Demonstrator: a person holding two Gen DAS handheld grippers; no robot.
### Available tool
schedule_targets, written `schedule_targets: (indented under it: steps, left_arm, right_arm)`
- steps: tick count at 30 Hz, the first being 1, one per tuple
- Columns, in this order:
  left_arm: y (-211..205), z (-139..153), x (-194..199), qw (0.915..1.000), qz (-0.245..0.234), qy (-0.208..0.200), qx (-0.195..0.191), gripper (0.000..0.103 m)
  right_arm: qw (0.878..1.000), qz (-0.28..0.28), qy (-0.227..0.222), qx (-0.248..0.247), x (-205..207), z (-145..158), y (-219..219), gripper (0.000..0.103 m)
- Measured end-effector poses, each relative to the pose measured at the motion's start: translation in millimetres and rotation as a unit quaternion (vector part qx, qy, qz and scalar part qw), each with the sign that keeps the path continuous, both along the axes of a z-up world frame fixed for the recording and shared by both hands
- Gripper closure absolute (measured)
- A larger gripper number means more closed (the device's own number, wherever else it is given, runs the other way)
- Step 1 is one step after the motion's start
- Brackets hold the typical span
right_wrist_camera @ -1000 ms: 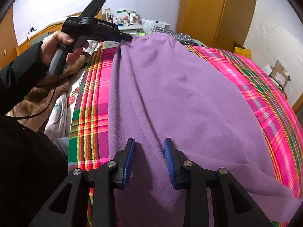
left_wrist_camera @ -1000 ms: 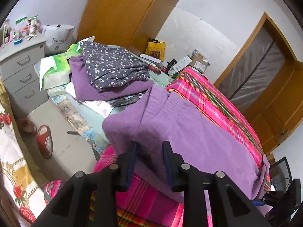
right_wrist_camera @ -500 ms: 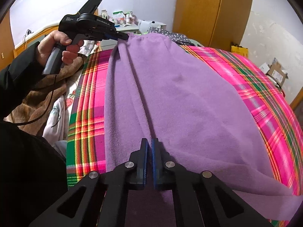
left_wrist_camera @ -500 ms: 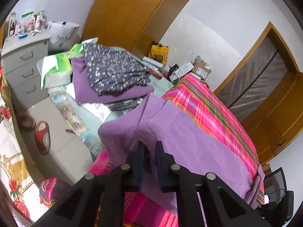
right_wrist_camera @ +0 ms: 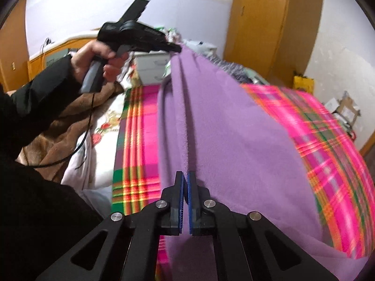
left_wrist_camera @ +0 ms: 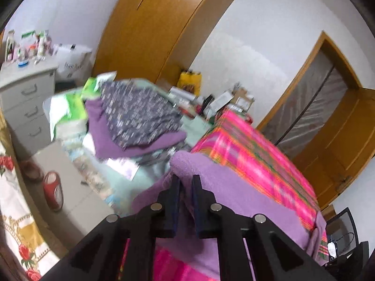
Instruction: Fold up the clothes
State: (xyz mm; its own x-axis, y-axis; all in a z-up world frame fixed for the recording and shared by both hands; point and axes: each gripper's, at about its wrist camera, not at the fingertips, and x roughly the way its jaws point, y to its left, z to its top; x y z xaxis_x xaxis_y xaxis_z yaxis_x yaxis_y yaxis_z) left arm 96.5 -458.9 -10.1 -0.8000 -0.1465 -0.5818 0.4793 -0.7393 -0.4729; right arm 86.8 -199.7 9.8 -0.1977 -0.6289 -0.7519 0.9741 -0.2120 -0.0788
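While both tools pinch one edge, the purple fleece garment [left_wrist_camera: 246,196] lies spread on the plaid-covered bed [left_wrist_camera: 253,147].

Left wrist view: the left tool [left_wrist_camera: 186,201] is clamped on a bunched fold at the garment's far corner, pads pressed into thick cloth; beyond it sits a stack of folded clothes [left_wrist_camera: 138,117]. A white bag by the drawers carries printing too blurred to read.
Right wrist view: the right tool [right_wrist_camera: 185,199] is closed tight on the same long edge nearer the person, the fleece ridged between the two grips. It looks soft, limp, light and not slippery; edge corners seem the best hold. The left tool's body lettering is unreadable.
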Motion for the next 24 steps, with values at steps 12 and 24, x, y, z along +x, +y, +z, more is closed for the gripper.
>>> schedule_targets:
  steps: [12,24]
  left_arm:
    - [-9,-41,16,0.9986,-0.008,-0.041,0.034,0.09]
    - [2,-3,26,0.9967,0.049,-0.055,-0.032,0.089]
  right_arm:
    - [0.997,-0.003,-0.072,0.026,-10,-21,-3,0.093]
    - [0.983,-0.128,-0.103,-0.079,-79,23,47,0.068]
